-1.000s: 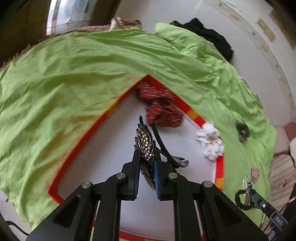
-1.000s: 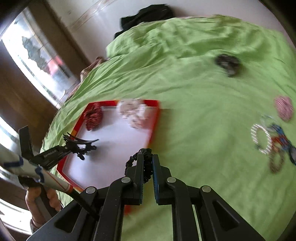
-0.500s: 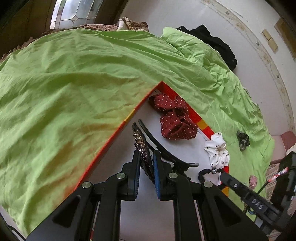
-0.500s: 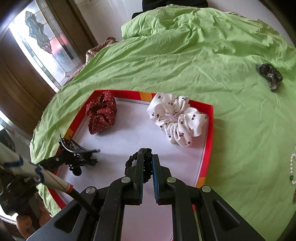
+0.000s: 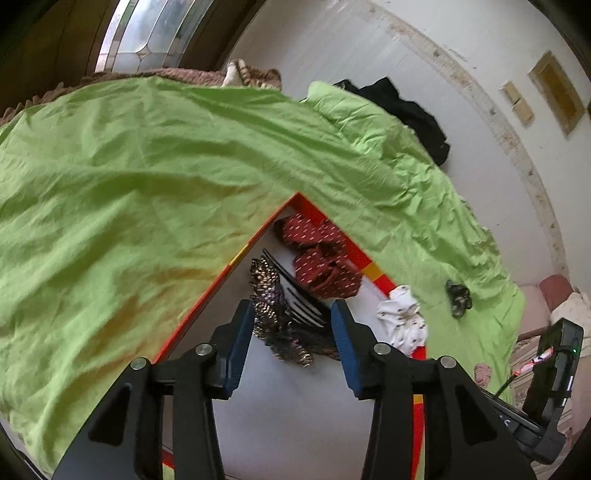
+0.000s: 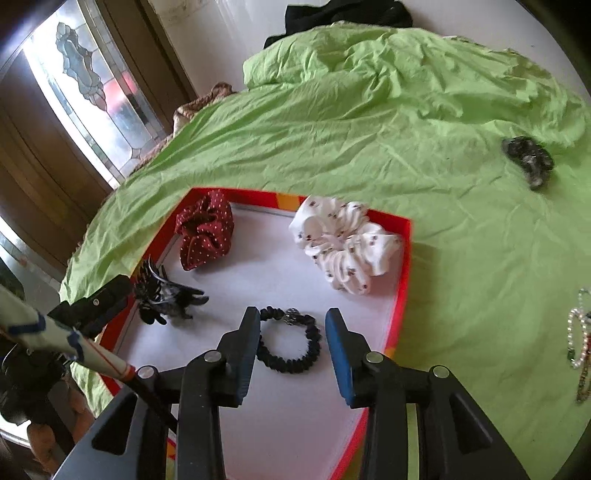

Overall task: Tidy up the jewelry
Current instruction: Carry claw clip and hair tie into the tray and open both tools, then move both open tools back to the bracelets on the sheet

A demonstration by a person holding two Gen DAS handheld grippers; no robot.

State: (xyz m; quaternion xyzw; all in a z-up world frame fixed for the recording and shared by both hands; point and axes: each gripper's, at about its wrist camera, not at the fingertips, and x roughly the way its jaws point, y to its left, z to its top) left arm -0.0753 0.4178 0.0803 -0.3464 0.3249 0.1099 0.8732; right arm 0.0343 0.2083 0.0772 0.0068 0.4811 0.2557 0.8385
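A red-rimmed tray (image 6: 402, 266) with a white floor lies on a green bedsheet (image 6: 332, 122). My left gripper (image 5: 291, 325) is open, its fingers on either side of a sparkly black hair claw clip (image 5: 280, 314) that rests on the tray floor; the clip also shows in the right wrist view (image 6: 162, 295). My right gripper (image 6: 290, 339) is open over a black spiral hair tie (image 6: 291, 343) lying on the tray. A red dotted scrunchie (image 6: 205, 232) and a white printed scrunchie (image 6: 343, 247) lie at the tray's far side.
A dark hair clip (image 6: 528, 158) lies on the sheet to the right. Beaded bracelets (image 6: 580, 343) lie at the right edge. A black garment (image 6: 343, 14) lies beyond the sheet. A window and wooden door (image 6: 85, 85) stand at the left.
Both grippers have opened. The left one has let the claw clip down onto the tray. The right one has let the black hair tie down onto the tray.
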